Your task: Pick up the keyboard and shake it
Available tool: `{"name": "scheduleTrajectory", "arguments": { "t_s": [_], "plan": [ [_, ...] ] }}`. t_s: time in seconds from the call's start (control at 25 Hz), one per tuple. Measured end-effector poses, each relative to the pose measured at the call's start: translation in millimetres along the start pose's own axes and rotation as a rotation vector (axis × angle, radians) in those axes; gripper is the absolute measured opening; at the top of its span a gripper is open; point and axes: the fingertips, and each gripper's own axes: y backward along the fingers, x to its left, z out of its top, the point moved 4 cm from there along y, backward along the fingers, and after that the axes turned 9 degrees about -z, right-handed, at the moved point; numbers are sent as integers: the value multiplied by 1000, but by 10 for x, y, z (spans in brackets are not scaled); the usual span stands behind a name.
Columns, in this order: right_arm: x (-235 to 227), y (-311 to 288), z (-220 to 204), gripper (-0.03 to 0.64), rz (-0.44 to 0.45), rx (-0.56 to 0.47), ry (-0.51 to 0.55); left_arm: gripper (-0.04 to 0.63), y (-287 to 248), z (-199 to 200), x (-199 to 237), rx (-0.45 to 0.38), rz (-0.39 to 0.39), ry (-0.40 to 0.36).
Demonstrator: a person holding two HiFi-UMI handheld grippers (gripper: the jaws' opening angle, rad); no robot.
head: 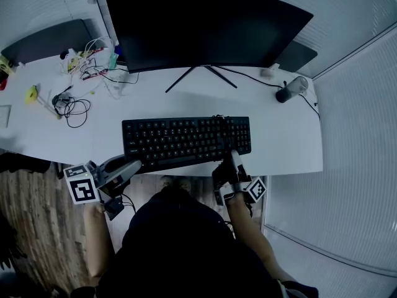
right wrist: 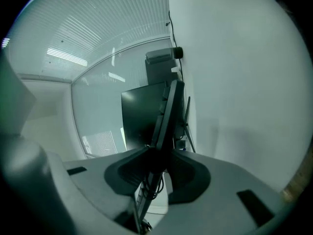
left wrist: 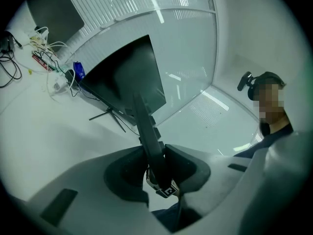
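A black keyboard [head: 186, 141] stretches across the front of the white desk [head: 282, 144], its near side at the desk's front edge. My left gripper [head: 139, 165] grips its front left corner, and my right gripper [head: 231, 160] grips its front edge towards the right end. In the left gripper view the keyboard [left wrist: 146, 126] runs edge-on between the pads of the left gripper [left wrist: 157, 168], which press on it. The right gripper view shows the same: the keyboard [right wrist: 168, 116] is clamped in the right gripper [right wrist: 159, 163]. I cannot tell whether the keyboard rests on the desk or is just off it.
A large dark monitor [head: 205, 30] on a splayed stand fills the back of the desk. Loose cables [head: 74, 107] and a cluster of plugs [head: 93, 61] lie at the back left. A dark cylinder [head: 290, 89] with a cord sits at the back right.
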Motion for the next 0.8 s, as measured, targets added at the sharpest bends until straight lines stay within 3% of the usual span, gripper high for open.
{"name": "scheduleTrajectory", "arguments": {
  "t_s": [0.2,0.64,0.8],
  "plan": [
    [43,27,53,124,-23,-12,47,121,21,-113,158,-31,-26,46],
    [839,25,154,124,-12,-44,413,120,-20,-386,499,-207,-257,225],
    [921,-5,126,124,-16,-29,472,120,-15,-460,557,-237,-279,266]
  ]
}}
